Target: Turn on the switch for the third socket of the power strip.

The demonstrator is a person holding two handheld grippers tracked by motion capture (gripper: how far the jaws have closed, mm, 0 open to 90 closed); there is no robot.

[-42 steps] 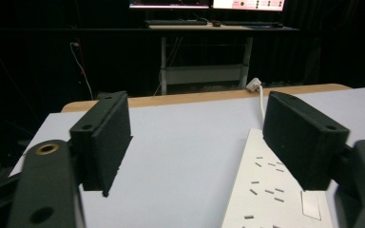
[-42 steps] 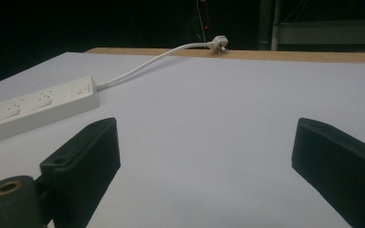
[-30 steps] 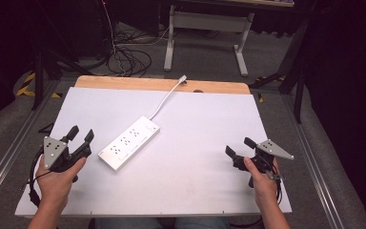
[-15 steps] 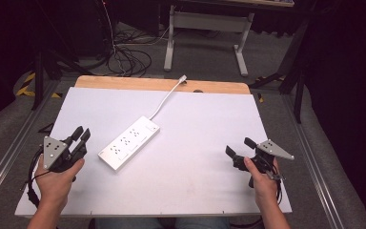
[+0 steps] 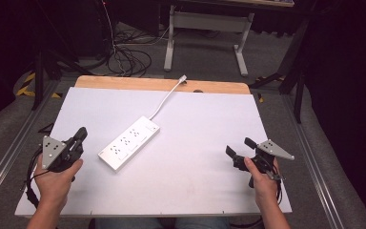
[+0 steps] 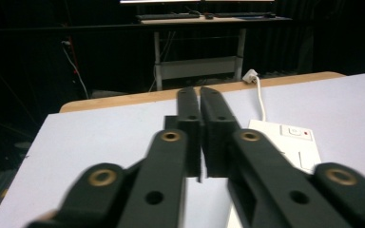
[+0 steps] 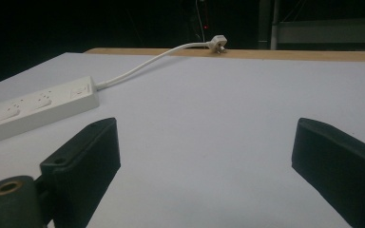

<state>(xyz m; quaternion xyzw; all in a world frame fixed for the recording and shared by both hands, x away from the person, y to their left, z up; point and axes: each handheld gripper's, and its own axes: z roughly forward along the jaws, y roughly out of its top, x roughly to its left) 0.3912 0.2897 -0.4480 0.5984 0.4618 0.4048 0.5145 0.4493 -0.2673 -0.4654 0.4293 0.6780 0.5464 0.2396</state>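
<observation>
A white power strip [image 5: 129, 143] lies slantwise on the white table top [image 5: 205, 119], left of centre. Its white cord runs to a plug [image 5: 182, 78] at the far wooden edge. My left gripper [image 5: 79, 135] rests at the front left, a short way left of the strip, with its jaws shut on nothing. In the left gripper view its gripper [image 6: 198, 95] is shut, with the strip [image 6: 290, 142] just to its right and the plug [image 6: 251, 75] beyond. My right gripper [image 5: 239, 147] sits at the front right, open and empty. The right gripper view has the jaws wide apart [image 7: 206, 128] and the strip [image 7: 38, 109] far to the left.
A wooden strip [image 5: 124, 83] borders the table's far side. Beyond it on the floor are a tangle of cables [image 5: 128, 57] and a metal desk frame [image 5: 205, 28]. Metal rails [image 5: 9, 152] run along both sides of the table.
My left gripper has shut its jaws, which stood open a second ago, and has turned slightly. The right gripper and the power strip have not moved.
</observation>
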